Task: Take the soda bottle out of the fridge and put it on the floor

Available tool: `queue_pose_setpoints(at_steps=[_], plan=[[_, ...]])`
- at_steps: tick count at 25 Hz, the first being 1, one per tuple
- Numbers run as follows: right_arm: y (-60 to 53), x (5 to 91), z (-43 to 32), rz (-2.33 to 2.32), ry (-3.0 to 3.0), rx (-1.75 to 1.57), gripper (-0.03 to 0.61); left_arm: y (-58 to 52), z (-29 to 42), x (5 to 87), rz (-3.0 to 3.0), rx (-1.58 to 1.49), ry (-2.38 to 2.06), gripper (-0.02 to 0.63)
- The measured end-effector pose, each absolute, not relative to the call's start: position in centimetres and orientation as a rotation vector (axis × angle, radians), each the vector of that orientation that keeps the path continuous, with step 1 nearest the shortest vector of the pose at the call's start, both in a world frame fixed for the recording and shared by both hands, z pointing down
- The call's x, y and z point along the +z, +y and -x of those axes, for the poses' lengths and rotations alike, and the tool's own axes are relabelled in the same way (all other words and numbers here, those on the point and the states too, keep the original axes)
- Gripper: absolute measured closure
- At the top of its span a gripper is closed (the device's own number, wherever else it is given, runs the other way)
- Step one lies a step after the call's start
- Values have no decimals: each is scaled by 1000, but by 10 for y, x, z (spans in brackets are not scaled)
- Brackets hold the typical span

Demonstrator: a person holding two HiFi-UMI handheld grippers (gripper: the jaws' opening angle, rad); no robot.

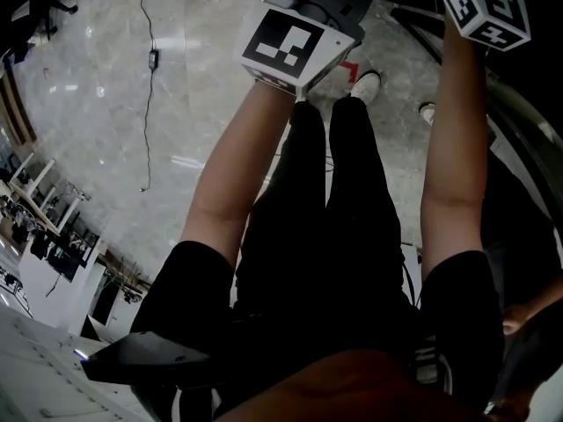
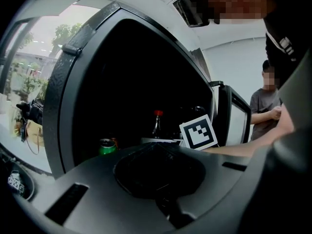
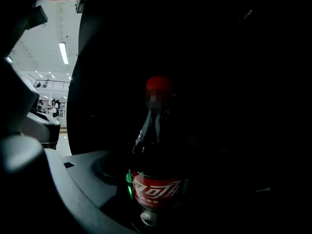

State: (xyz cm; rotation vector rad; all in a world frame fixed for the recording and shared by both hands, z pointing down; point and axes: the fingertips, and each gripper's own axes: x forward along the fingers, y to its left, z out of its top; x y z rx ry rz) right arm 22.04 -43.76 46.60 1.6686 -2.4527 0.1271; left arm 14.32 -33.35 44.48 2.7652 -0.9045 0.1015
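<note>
Soda bottle (image 3: 155, 179): upright in the dark fridge (image 2: 73, 82), close before the right gripper (image 1: 486, 7).
Right gripper: jaws wide, gripping nothing.
Left gripper (image 1: 295, 42): I cannot tell its state.
Handling: probably full, heavyish, smooth plastic; best gripped around the body at the label (image 3: 156, 191).
Writing: white script on red, illegible.

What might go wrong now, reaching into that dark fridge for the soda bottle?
1. The soda bottle stands tall and narrow; a sideways nudge might topple it.
2. The green can sits near it and may get knocked.
3. The fridge interior is dark, so aim may be off.
</note>
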Motion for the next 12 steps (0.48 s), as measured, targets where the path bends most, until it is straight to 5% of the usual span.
queue_pose_setpoints(at_steps=[12], plan=[[-409,442,-202,-1579,-2523,89,259,-320,-123,435,-2742,97,-936,609]])
